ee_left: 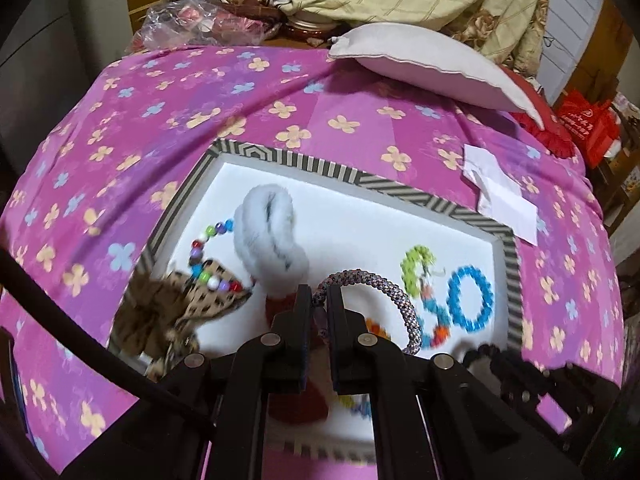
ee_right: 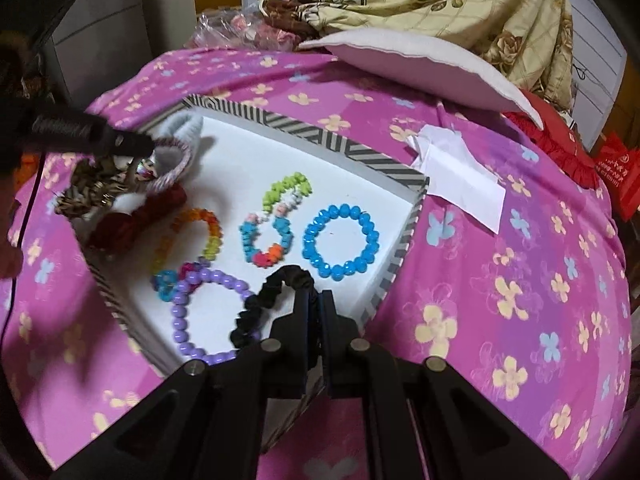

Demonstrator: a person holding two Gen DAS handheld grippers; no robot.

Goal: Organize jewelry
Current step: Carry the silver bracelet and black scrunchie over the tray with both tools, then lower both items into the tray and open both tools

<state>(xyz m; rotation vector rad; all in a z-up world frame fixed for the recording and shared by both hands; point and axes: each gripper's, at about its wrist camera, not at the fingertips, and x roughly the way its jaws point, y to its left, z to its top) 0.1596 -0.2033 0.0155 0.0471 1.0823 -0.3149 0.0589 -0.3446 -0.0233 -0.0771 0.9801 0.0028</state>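
Holding a braided bracelet (ee_left: 400, 300), the left hand-held gripper (ee_left: 318, 300) has its two fingers pinched almost together on the loop. The bracelet hangs over a shallow box (ee_left: 440, 200) with a white floor and a striped rim. The box sits on a bed (ee_left: 200, 100) with a pink flowered cover.

The right hand-held gripper (ee_right: 318, 304) is squeezed tight on a black hair tie (ee_right: 276, 292). The hair tie hangs over the near corner of the same box (ee_right: 360, 152), just beside a purple bead bracelet (ee_right: 192, 312) that lies on the white floor.

Many other things lie in the box. A blue bead bracelet (ee_right: 340, 240) rests near the right rim. Next to it is a twisted bracelet of green, white, blue and orange beads (ee_right: 272, 220). An orange and yellow bracelet (ee_right: 200, 236) lies further left. A dark red hair tie (ee_right: 136, 220) and a spotted brown bow (ee_right: 88, 188) sit at the left side, by a fluffy white hair tie (ee_left: 272, 232). A string of mixed coloured beads (ee_left: 212, 256) lies partly on the bow.

Outside the box, a folded white paper (ee_right: 460, 172) lies on the bed cover, close to the far right corner of the box. A white pillow (ee_right: 420, 64) lies behind it, and a flowered blanket (ee_right: 460, 0) is piled at the back.

The left wrist view is blurry, so small things are hard to see there.
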